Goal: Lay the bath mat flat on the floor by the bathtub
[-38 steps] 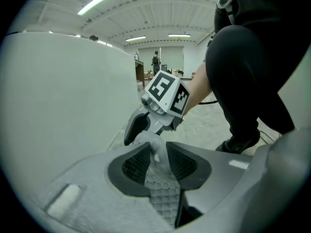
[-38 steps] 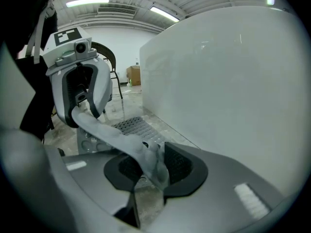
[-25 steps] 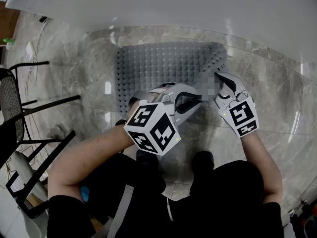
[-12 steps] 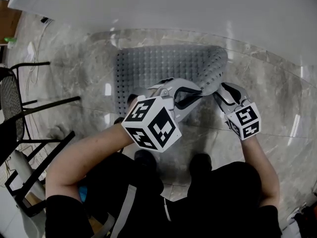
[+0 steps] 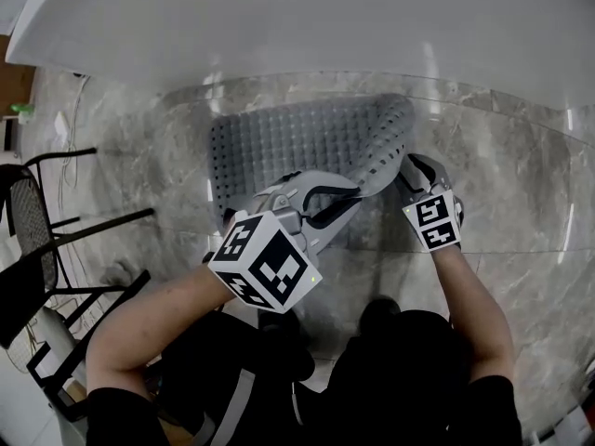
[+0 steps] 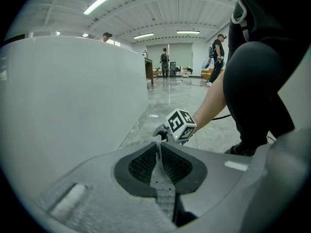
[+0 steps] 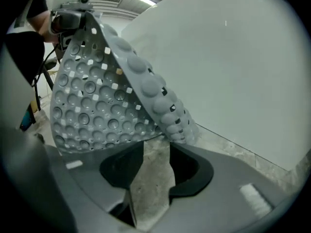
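Left gripper point(image 5: 358, 187), clamped on the bath mat's point(image 5: 297, 142) edge, had peeled that side higher. Beside it, right gripper point(image 5: 405, 168) gaped empty, so the mat was not yet flat.

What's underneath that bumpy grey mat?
Marble floor, hidden wherever the mat lies flat. The left gripper holds the right edge up, showing the dimpled underside and some floor beneath it.
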Action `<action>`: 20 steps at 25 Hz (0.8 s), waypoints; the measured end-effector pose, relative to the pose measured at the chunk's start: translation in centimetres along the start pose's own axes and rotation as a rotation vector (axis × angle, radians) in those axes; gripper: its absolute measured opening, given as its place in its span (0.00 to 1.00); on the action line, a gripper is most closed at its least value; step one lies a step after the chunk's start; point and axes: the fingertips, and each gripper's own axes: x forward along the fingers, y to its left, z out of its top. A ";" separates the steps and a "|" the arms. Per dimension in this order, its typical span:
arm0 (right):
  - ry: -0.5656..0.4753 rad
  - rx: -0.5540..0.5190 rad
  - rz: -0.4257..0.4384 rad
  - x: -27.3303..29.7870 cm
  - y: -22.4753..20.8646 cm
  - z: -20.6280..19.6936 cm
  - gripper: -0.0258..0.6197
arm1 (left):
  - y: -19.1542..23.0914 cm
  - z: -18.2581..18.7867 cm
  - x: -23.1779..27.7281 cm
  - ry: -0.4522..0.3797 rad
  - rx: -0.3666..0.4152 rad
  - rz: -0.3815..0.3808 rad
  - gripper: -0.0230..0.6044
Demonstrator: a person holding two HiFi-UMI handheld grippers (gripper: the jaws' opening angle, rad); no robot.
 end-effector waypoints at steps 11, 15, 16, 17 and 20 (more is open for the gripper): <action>-0.095 0.153 -0.215 3.8 -1.5 1.5 0.40 | -0.6 0.2 1.3 -0.003 -0.030 0.030 0.09; -0.086 0.183 -0.261 4.3 -3.7 1.0 0.39 | -1.5 -0.3 1.5 0.023 -0.008 0.007 0.09; -0.083 0.197 -0.272 4.3 -4.3 0.8 0.38 | -1.7 -0.6 1.5 0.026 -0.012 0.001 0.09; -0.083 0.212 -0.282 4.2 -5.0 0.7 0.38 | -1.9 -0.8 1.5 0.030 -0.017 -0.004 0.09; -0.097 0.233 -0.313 3.2 -6.7 0.8 0.35 | -2.5 -1.2 1.7 0.039 -0.019 -0.022 0.09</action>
